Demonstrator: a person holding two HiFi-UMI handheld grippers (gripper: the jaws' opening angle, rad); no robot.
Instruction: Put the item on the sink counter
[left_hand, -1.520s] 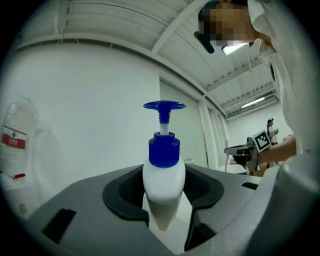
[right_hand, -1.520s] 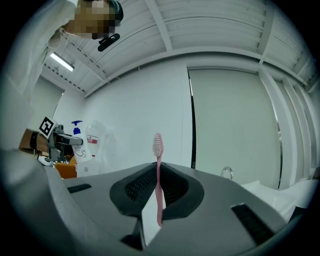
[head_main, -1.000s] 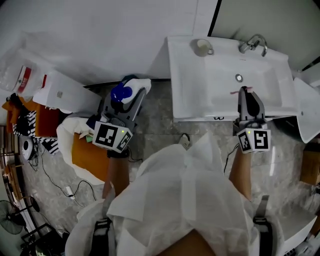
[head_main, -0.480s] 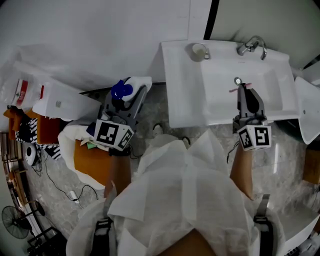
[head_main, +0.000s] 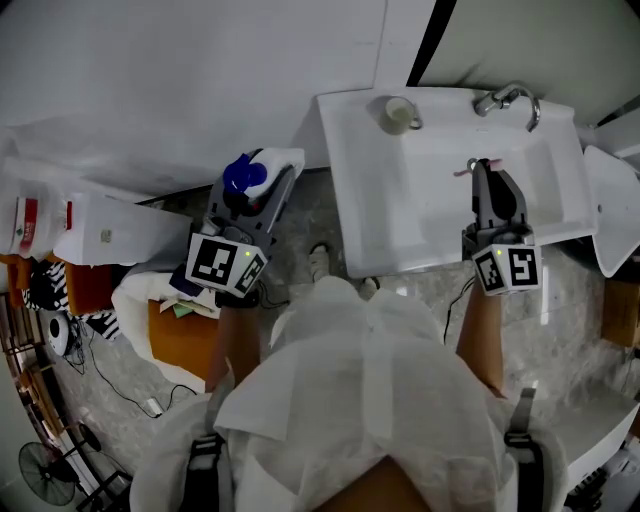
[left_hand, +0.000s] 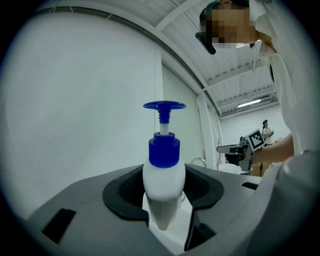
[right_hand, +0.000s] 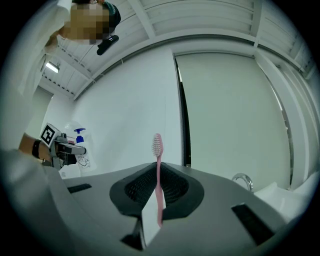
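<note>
- Left gripper: jaws set wide and clamped on the body of a white pump bottle with a blue head. The bottle is held upright above the floor, left of the sink, short of its edge.
- Sink tabletop: a cup is noted at back left, a tap at back right.
- Right gripper: jaws pinched nearly together on a pink toothbrush, bristle end above them, held over the basin.
</note>
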